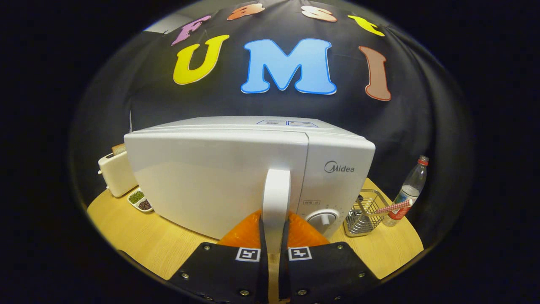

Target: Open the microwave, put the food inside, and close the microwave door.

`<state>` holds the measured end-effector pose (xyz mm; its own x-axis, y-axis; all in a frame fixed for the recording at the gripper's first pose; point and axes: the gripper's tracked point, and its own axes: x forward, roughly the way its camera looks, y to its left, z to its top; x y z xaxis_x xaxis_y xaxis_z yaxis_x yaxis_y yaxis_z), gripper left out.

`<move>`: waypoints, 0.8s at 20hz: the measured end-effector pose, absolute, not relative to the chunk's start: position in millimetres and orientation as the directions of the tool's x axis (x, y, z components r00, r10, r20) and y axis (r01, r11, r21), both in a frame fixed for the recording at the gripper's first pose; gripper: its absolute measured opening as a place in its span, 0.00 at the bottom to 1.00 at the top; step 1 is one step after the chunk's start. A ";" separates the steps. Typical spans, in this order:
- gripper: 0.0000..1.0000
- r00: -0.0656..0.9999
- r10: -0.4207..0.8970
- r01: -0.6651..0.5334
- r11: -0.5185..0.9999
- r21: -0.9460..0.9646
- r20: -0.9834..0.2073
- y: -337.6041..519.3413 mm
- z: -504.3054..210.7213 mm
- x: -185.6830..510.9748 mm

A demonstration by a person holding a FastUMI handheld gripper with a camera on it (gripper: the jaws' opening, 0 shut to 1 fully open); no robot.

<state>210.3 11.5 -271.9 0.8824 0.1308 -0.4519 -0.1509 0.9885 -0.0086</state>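
My jaws are clamped on the microwave's (253,169) upright door handle (276,190), one finger pressing each side of it low down, so I judge I am at the very start: the door looks closed or all but closed, its edge flush with the control panel and the round dial (324,218) just to the side. I cannot see any food for the inside from here, unless it is the small dish of greens (140,200) on the bench (160,240) beside the toaster (116,173) on the far side of the door. What worries me is the pull. The handle is smooth and I hold only its lower end, so a straight tug could slip me off, or drag the whole oven across the bench. The door will swing in an arc; if I do not follow that arc, my grip will twist. The wire basket (363,213) and bottle (411,188) stand close by the dial side, well apart from the door's sweep.
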 end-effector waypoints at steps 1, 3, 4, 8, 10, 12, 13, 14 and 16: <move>0.10 0.889 0.137 -0.168 0.985 -0.033 -0.438 14.0 -269.3 199.0; 0.10 0.895 0.142 -0.188 0.980 -0.070 -0.423 18.7 -267.1 176.8; 0.10 0.891 0.147 -0.187 0.981 -0.054 -0.429 20.1 -266.1 169.6; 0.10 0.869 0.164 -0.193 0.981 -0.014 -0.466 30.4 -264.2 145.4; 0.15 0.857 0.182 -0.208 0.978 -0.001 -0.482 37.1 -262.9 128.7; 0.20 0.849 0.193 -0.219 0.976 0.005 -0.492 45.2 -261.3 112.7; 0.20 0.846 0.195 -0.227 0.974 -0.004 -0.496 49.6 -260.4 104.5; 0.23 0.846 0.190 -0.230 0.973 -0.021 -0.498 54.0 -258.4 98.6; 0.23 0.845 0.181 -0.232 0.972 -0.039 -0.503 61.0 -257.4 85.9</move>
<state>85.9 61.0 -257.4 0.8449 0.1810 -0.5034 -0.2317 0.9720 -0.0394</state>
